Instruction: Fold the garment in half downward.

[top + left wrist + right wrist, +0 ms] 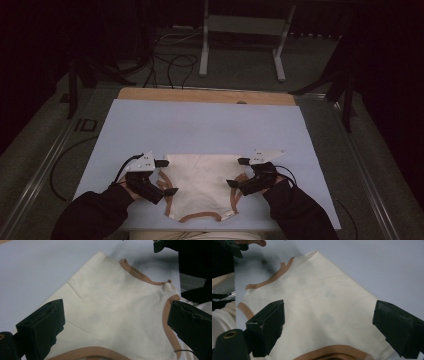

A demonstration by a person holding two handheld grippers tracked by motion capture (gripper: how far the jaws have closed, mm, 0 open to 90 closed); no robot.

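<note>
Both tongs hover with their black jaws spread wide and nothing pinched between them. Left gripper [161, 176], held in a black-sleeved hand at the near left of the table, sits at the left edge of the cream sleeveless cloth top with tan-brown trim [200, 180]; one jaw reaches toward the top's upper left corner, the other lies over the tan band of the left armhole. In the left gripper view the jaws frame the cloth from either side without pressing on it.

That top lies flat on the pale blue sheet [200, 125] covering the table, close to the near edge, its tan neckline [200, 217] toward the person. A strip of bare wooden board [205, 95] shows past the sheet's far edge.

Right gripper [239, 172] mirrors the left at the top's right edge, jaws apart above the right armhole band, the cloth lying loose beneath them.
</note>
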